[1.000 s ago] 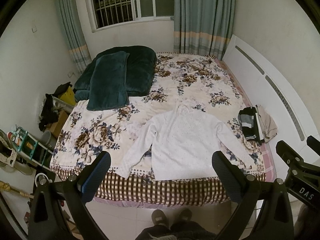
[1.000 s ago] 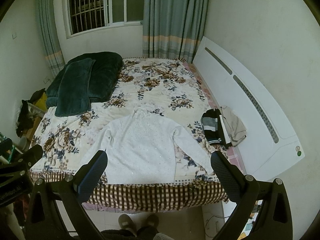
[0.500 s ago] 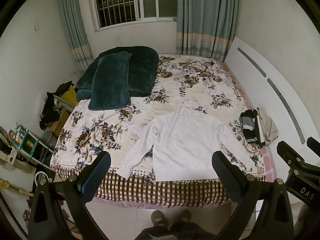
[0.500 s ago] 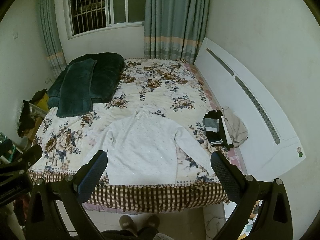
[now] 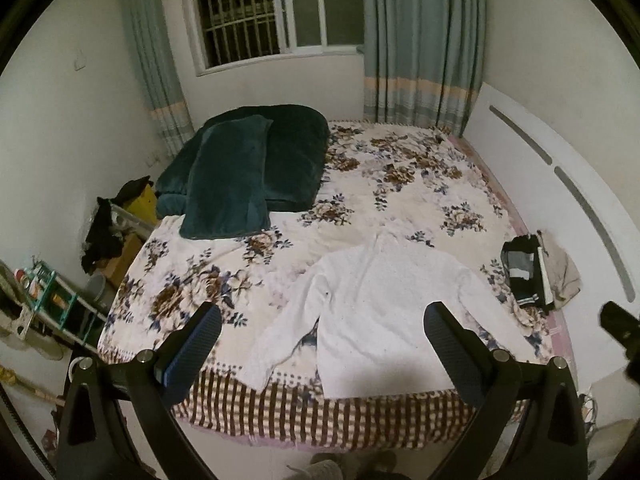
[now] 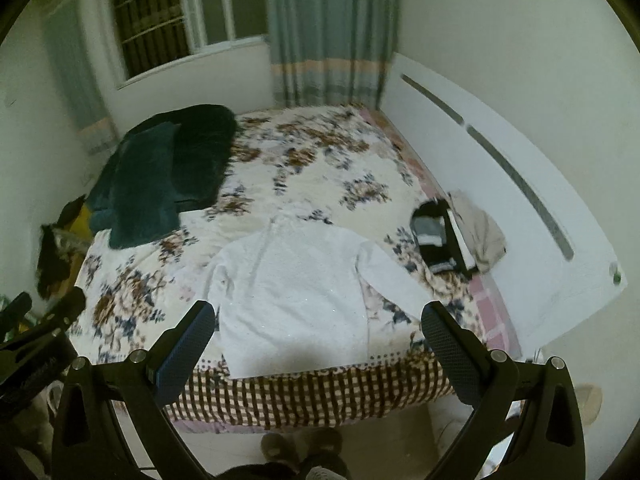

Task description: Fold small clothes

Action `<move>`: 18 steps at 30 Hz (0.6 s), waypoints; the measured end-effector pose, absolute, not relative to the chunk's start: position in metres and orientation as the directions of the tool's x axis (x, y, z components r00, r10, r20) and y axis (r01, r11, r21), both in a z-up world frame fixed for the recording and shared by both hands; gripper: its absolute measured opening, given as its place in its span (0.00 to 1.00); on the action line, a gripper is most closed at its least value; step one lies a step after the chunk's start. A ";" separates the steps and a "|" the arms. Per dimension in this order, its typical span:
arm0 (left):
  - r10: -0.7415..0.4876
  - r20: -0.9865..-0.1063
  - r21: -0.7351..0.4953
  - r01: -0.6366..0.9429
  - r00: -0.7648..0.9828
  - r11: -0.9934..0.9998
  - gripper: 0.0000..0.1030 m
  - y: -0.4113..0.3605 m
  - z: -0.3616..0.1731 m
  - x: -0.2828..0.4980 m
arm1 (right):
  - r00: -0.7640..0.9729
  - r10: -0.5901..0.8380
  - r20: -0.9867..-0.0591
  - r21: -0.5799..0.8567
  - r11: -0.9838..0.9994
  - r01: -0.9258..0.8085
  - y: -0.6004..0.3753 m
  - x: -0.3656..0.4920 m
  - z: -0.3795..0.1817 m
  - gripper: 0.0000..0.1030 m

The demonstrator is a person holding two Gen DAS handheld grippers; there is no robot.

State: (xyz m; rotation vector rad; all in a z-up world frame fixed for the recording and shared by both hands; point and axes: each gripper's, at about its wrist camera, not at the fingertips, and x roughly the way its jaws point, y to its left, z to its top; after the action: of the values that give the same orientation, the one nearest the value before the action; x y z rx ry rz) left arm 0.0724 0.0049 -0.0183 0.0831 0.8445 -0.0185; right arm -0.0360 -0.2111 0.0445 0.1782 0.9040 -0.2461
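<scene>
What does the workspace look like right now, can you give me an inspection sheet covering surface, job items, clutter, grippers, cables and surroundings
Surface: bed with floral cream bedspread, checked brown valance along the near edge.
Job's things: white long-sleeved knit sweater lying flat near the front edge, sleeves spread, not yet folded.
Clutter: dark green plush blanket bunched at the far left corner; small pile of black-striped and beige clothes at the right edge.
Grippers: left gripper and right gripper both open, above the near bed edge, touching nothing.
Cables: nothing seen.
Surroundings: white headboard on the right, barred window with grey-green curtains, cluttered shelf on the left.
</scene>
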 end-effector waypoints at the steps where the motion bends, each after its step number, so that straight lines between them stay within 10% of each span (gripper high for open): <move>1: 0.010 -0.746 0.066 0.059 0.666 0.996 1.00 0.006 -0.028 0.078 | 0.581 -0.151 -0.800 0.053 0.946 0.319 -0.220 -0.030 0.033 1.00; 18: 0.181 -0.854 0.242 0.066 0.487 0.968 1.00 -0.118 -0.285 0.235 | 0.250 0.003 -0.968 0.211 0.541 0.814 -0.554 0.021 -0.362 0.88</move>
State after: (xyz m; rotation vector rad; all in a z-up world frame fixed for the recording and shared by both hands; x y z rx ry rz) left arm 0.2351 -0.1175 -0.2849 0.2562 1.0629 0.0708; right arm 0.0213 -0.5544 -0.3624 0.8472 1.2019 -0.6529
